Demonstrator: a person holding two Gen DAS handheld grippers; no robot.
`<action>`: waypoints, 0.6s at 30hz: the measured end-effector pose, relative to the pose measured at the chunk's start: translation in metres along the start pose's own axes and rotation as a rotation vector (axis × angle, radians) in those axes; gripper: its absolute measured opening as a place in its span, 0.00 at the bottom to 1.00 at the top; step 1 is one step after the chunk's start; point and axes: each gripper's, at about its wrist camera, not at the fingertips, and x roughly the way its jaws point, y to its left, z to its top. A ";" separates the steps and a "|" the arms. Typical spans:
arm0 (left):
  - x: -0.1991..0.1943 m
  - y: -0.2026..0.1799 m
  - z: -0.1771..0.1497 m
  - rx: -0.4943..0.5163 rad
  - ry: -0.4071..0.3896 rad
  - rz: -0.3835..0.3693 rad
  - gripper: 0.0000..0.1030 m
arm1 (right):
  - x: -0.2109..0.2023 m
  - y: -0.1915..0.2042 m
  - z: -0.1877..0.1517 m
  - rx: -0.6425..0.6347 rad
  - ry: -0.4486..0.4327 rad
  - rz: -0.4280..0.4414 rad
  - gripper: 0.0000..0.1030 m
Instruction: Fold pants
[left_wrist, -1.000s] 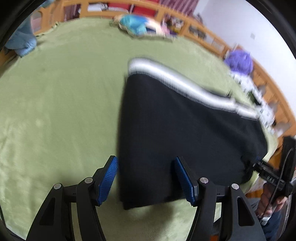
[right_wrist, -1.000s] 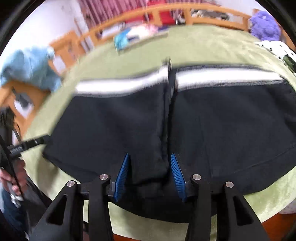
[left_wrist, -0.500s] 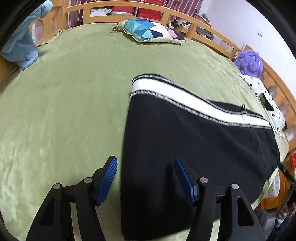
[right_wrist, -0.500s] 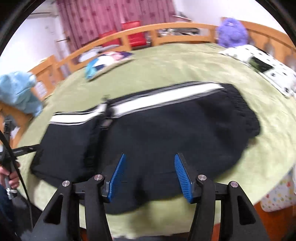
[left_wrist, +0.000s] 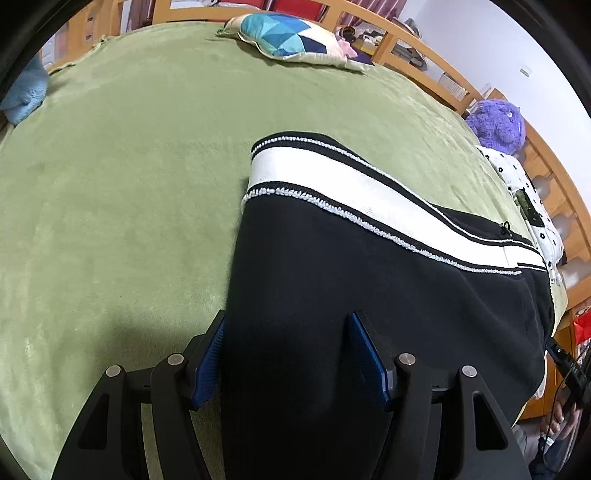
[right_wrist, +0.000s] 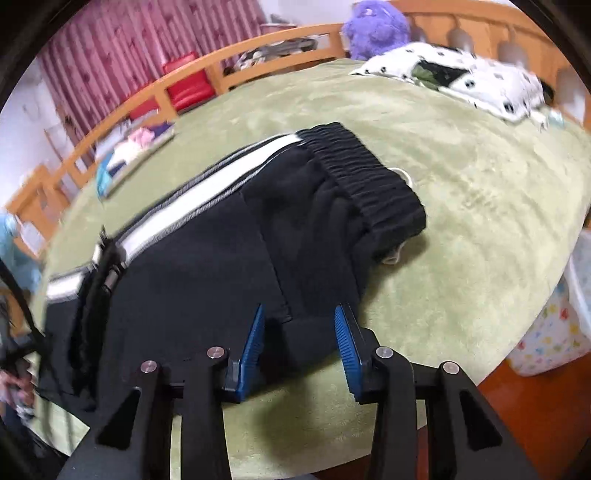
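On the green blanket (left_wrist: 129, 221), black pants (left_wrist: 369, 295) sit between parted left tongs (left_wrist: 284, 354) and closing, ungripping right tongs (right_wrist: 299, 339), contact unclear

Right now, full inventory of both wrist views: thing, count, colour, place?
pants: 1, black with white side stripe, flat on the blanket at the near edge
blanket: 1, green, covers the bed
bed rail: 1, wooden, around the bed
cushion: 1, blue geometric pattern, far end of the bed
plush toy: 1, purple, by the rail
spotted pillow: 1, white with black spots, beside the plush toy
curtain: 1, pink-red, behind the rail
left hand-held gripper: 1, black with blue pads, jaws apart over the pants' end
right hand-held gripper: 1, black with blue pads, jaws closing, pants' edge between them
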 end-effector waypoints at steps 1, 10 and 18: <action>0.001 0.000 0.002 0.001 -0.001 -0.002 0.60 | 0.000 -0.005 0.000 0.028 -0.002 0.019 0.40; 0.007 -0.007 0.007 0.022 -0.003 0.013 0.61 | -0.005 -0.001 0.005 0.020 -0.015 -0.057 0.49; 0.010 -0.006 0.010 0.030 -0.004 0.019 0.64 | 0.035 -0.023 0.013 0.130 0.019 -0.005 0.55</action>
